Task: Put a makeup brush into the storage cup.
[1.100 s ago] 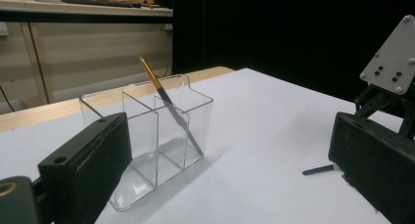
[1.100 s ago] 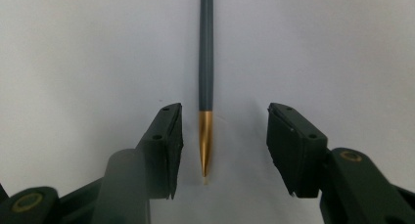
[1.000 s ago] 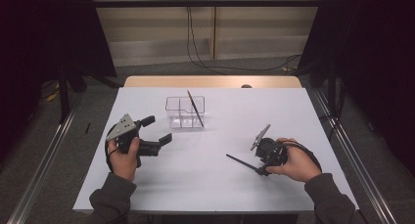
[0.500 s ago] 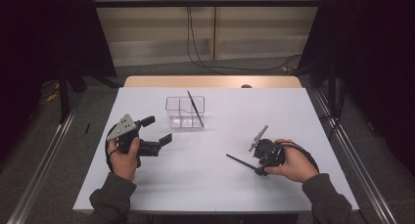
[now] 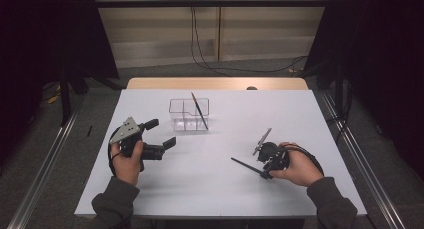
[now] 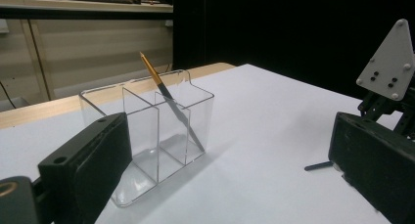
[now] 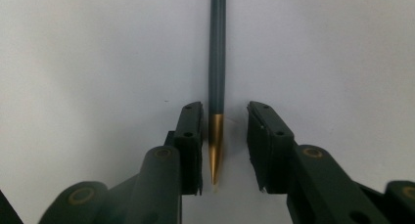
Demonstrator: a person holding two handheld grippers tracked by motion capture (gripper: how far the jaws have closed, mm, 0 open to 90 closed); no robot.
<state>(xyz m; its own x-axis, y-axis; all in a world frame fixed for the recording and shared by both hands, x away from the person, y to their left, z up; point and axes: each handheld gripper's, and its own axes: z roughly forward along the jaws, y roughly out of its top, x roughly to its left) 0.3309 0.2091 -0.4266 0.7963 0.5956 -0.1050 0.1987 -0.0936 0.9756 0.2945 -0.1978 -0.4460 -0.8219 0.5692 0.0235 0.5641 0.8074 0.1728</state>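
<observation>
Gold-tipped and dark grey along its shaft, the pencil (image 7: 217,87) I am working on lies flat on the white worktop (image 5: 220,199), its pointed gold end sitting between the two black jaws of my right tongs (image 7: 224,136). Those jaws have just been closing in on it; in the right gripper view one jaw looks just beside the gold tip while a sliver of worktop shows on the other side, so I would not call it gripped yet. From the high view the same pencil (image 5: 246,166) pokes out to the left of my right tongs (image 5: 265,173), which rest low at the right front part of the worktop, in my right hand (image 5: 297,168).

Farther back, near the middle of the worktop, stands a clear plastic holder (image 5: 188,115) split into compartments. A second pencil (image 5: 199,111) leans in it, gold end up, tilted across one of the compartments on the holder's right side.

My left tongs (image 5: 161,137) are at the left, held above the worktop in my left hand (image 5: 128,160) and pointing toward the holder. Their jaws stand wide apart with nothing between them; in the left gripper view the holder (image 6: 147,131) and its leaning pencil (image 6: 169,99) sit beyond the gap.
</observation>
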